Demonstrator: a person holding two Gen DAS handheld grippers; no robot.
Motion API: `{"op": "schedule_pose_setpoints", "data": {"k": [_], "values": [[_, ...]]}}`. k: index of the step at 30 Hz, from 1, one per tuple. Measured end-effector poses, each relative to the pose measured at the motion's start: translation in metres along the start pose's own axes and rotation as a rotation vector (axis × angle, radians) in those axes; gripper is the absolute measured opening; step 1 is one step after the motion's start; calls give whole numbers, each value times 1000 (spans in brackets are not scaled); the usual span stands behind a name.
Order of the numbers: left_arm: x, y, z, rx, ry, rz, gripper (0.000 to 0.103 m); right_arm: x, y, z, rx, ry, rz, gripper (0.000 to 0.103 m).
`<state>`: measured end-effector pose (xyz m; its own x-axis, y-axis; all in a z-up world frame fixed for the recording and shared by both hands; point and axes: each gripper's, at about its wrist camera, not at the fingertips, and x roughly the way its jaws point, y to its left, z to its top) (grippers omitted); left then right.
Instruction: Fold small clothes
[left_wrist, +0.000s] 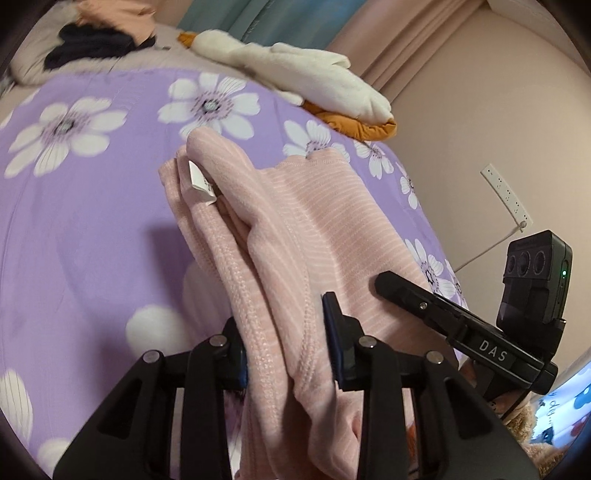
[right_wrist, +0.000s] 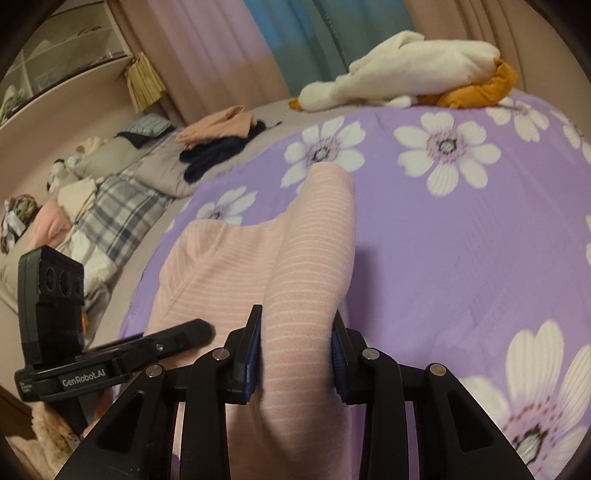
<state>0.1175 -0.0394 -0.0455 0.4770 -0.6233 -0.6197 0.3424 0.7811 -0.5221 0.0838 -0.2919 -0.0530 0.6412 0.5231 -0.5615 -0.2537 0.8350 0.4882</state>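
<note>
A pink striped garment (left_wrist: 295, 229) lies partly on the purple flowered bedspread (left_wrist: 92, 221), with a white label (left_wrist: 201, 182) showing at a fold. My left gripper (left_wrist: 286, 343) is shut on a bunched ribbed edge of the pink garment. My right gripper (right_wrist: 295, 354) is shut on another fold of the same garment (right_wrist: 306, 258), which runs forward over the bedspread (right_wrist: 461, 240). The right gripper also shows in the left wrist view (left_wrist: 461, 321), and the left gripper shows in the right wrist view (right_wrist: 110, 354), each close beside the other.
A white plush toy with orange parts (left_wrist: 314, 81) lies at the far edge of the bed; it also shows in the right wrist view (right_wrist: 417, 70). Folded peach and dark clothes (right_wrist: 221, 140) sit at the back left. A plaid quilt (right_wrist: 122, 218) and shelves (right_wrist: 62, 62) are left. A power strip (left_wrist: 508, 195) is on the wall.
</note>
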Motion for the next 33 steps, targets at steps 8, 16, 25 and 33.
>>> {"op": "schedule_pose_setpoints", "data": {"k": [8, 16, 25, 33], "values": [[50, 7, 22, 9, 30, 50, 32, 23, -31, 18, 15, -7, -44, 34], [94, 30, 9, -33, 141, 132, 32, 67, -56, 0, 73, 104, -79, 34], [101, 41, -4, -72, 183, 185, 50, 80, -72, -23, 148, 171, -149, 49], [42, 10, -4, -17, 48, 201, 74, 42, -53, -22, 107, 86, -152, 77]]}}
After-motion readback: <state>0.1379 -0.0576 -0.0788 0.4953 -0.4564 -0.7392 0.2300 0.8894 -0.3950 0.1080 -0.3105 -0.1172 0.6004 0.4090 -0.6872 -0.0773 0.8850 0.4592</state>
